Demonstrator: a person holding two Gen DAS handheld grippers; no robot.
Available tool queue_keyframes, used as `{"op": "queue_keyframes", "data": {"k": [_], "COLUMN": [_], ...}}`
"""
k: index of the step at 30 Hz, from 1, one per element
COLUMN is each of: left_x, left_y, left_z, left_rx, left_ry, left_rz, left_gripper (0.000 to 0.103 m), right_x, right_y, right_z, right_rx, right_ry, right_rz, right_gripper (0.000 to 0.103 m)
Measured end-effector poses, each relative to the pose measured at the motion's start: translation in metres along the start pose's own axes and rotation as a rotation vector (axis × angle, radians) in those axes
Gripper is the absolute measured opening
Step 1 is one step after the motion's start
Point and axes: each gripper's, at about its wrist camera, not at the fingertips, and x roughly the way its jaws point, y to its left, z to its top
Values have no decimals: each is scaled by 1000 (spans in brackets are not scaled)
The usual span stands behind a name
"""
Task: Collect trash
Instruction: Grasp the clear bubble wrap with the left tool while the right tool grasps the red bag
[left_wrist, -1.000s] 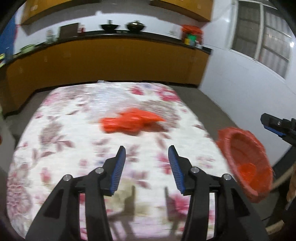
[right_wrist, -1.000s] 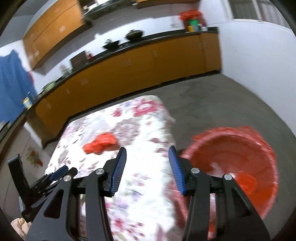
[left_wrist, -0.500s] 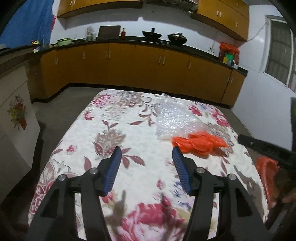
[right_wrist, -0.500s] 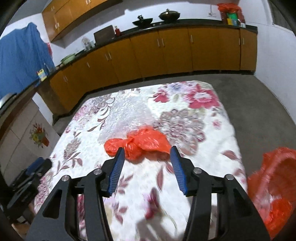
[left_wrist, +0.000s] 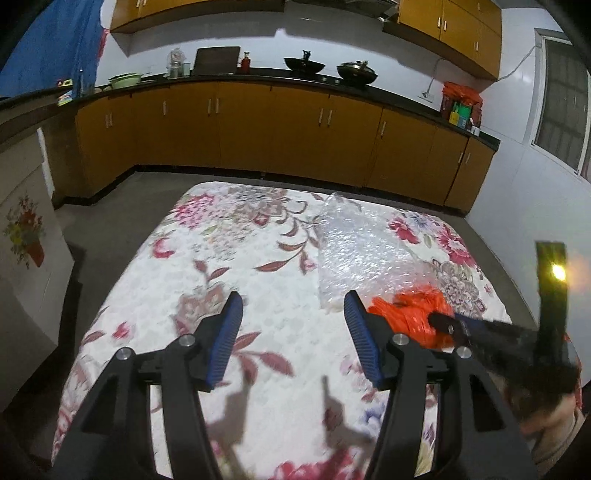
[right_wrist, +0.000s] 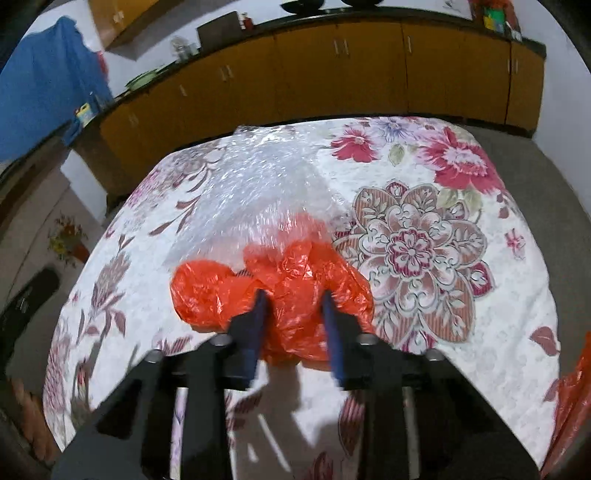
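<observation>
A crumpled orange plastic bag (right_wrist: 295, 284) lies on the flowered tablecloth (right_wrist: 424, 240), its far edge on a sheet of clear bubble wrap (right_wrist: 251, 184). My right gripper (right_wrist: 293, 295) is down on the bag and its jaws are closing, with a bunch of the orange plastic pinched between the blue pads. The left wrist view has the same bag (left_wrist: 410, 314) to the right, with the right gripper's tip (left_wrist: 439, 319) in it. My left gripper (left_wrist: 291, 306) hovers open over bare cloth left of the bag, holding nothing.
Bubble wrap (left_wrist: 354, 251) stretches toward the table's far edge. An orange-lined bin (right_wrist: 569, 402) shows off the table's right edge. Brown kitchen cabinets (left_wrist: 258, 129) line the back wall beyond a strip of floor. A hand (left_wrist: 554, 424) holds the right gripper.
The right gripper swung from the bin over to the table, came down on the orange bag and narrowed its jaws on it. The left gripper moved left across the table, still open.
</observation>
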Motion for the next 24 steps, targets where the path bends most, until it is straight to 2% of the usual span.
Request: {"op": "queue_keyframes", "data": {"k": [2, 4, 11, 16, 19, 24], "left_x": [9, 23, 76, 98, 103, 128], "left_y": [-9, -20, -54, -81, -103, -143], "left_z": [5, 9, 22, 25, 22, 12], "left_rx": [11, 22, 26, 19, 50, 183], "left_ry": [2, 11, 94, 149, 165, 245], "left_rz": [-18, -38, -88, -139, -179, -107], "left_gripper": [57, 57, 57, 57, 57, 54], "right_x": [-8, -21, -67, -86, -86, -90], "right_y": [-2, -10, -53, -65, -70, -71], "right_z": [-5, -15, -46, -66, -69, -72], "right_rx": [-6, 9, 128, 127, 138, 131], "right_ry": [-3, -8, -42, -38, -31, -34], "right_rz": [-2, -5, -6, -7, -1, 3], "right_gripper": [9, 7, 6, 6, 6, 6]}}
